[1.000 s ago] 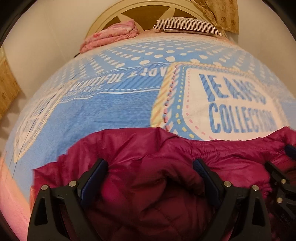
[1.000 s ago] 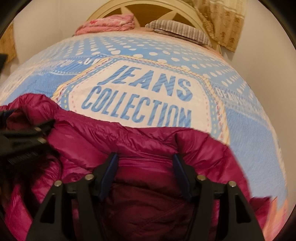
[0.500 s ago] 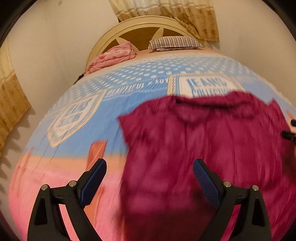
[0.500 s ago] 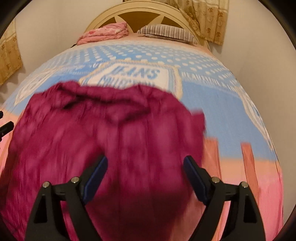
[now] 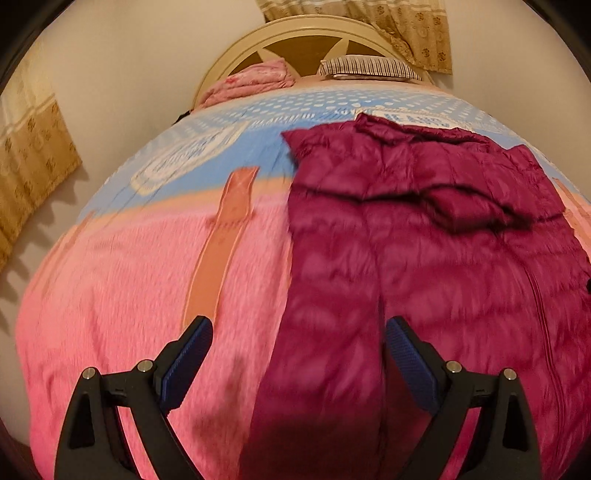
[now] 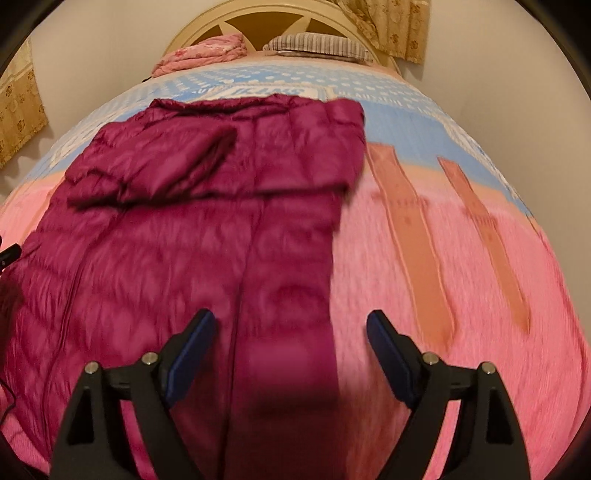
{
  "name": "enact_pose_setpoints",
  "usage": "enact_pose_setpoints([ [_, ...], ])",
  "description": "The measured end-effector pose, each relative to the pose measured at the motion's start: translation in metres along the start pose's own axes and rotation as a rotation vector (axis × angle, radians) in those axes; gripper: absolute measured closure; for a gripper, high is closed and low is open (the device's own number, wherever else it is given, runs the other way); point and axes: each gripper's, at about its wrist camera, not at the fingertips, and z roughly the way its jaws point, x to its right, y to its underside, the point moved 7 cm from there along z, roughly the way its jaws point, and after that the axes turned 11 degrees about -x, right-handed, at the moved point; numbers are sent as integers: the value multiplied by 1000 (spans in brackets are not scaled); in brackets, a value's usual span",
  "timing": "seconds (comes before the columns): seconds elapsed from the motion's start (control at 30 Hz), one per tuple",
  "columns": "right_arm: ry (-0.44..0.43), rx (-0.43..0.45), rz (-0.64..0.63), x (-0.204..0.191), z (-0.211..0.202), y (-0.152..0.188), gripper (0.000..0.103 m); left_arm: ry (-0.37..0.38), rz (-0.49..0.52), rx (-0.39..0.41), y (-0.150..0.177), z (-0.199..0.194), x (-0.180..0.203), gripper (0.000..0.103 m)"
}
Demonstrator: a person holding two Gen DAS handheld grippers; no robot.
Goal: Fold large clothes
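Note:
A maroon puffer jacket (image 5: pixel 424 258) lies lengthwise on the bed, its far part folded back over its body in a thick fold (image 6: pixel 221 162). My left gripper (image 5: pixel 297 328) hovers open over the jacket's near left edge, with a strip of fabric beneath the gap and neither pad pressing on it. My right gripper (image 6: pixel 290 317) hangs open over the jacket's near right edge, likewise gripping nothing. A black sliver of the left gripper (image 6: pixel 7 254) shows at the left border of the right wrist view.
The bed (image 5: pixel 110 295) has a pink plush cover near me and a blue printed sheet (image 6: pixel 399 107) farther off. A folded pink quilt (image 5: pixel 251 81) and a striped pillow (image 5: pixel 369 68) sit by the round headboard (image 6: pixel 280 18). Walls and curtains (image 5: pixel 29 155) flank the bed.
Both grippers have drawn back from the jacket's far end toward the near end of the bed. The fabric that sat between their jaws is released and now lies folded over.

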Motion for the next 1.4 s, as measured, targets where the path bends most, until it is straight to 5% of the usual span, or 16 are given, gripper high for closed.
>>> enact_pose_setpoints([
  [0.5,-24,32,58,3,-24,90,16,30,-10,-14,92,-18,-10,8],
  [1.2,-44,68,73,-7,-38,139,20,100,-30,-20,123,-28,-1,9],
  [1.4,-56,76,76,-7,-41,143,29,155,-31,-35,126,-29,3,27],
])
